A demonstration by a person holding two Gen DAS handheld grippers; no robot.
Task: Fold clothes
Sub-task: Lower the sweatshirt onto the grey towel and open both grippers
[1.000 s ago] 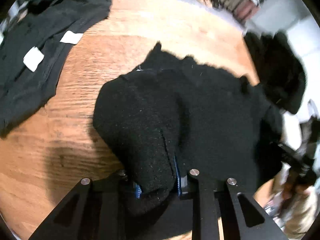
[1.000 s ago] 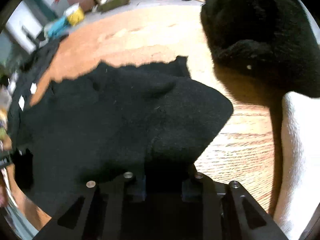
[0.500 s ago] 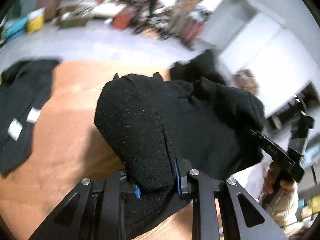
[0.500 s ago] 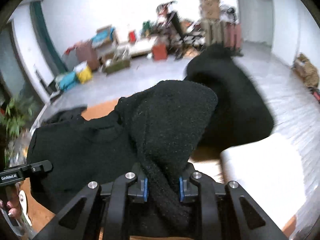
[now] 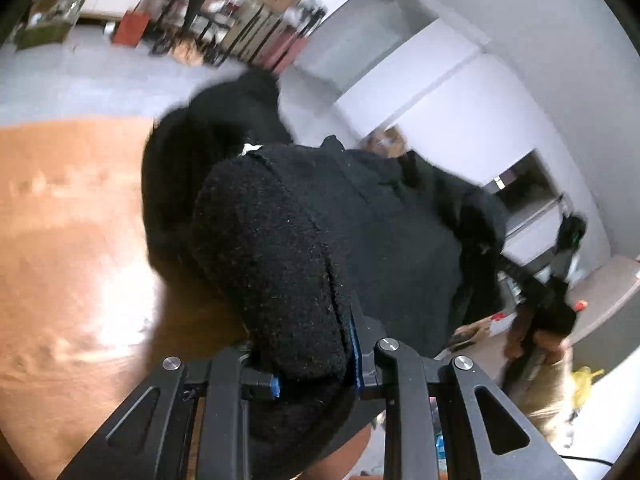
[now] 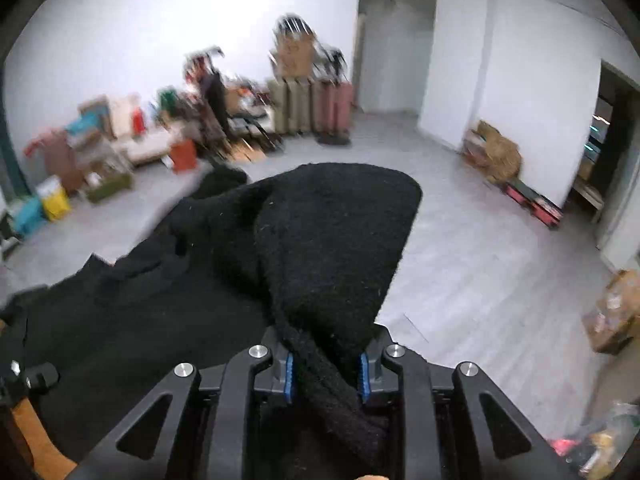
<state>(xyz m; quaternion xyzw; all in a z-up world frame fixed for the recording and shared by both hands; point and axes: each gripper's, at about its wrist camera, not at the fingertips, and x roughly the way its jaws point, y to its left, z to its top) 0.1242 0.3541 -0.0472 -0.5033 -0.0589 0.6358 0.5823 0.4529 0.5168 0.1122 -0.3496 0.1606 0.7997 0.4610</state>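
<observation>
My left claw [image 5: 314, 364] is clamped on a thick fold of the black garment [image 5: 360, 240]; my right claw [image 6: 325, 368] pinches another bunched edge. The cloth hangs between both claws, draping ahead of each. Wooden desk [image 5: 60, 220] lies below-left of the left claw.

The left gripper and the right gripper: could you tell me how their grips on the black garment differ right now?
The left gripper clamps a thick, rounded wad of the black garment, while the right gripper pinches a narrower, rope-like fold. Beyond the left gripper lies the wooden table; beyond the right, mostly grey floor. Both are shut on the same garment, with blue pads.
</observation>
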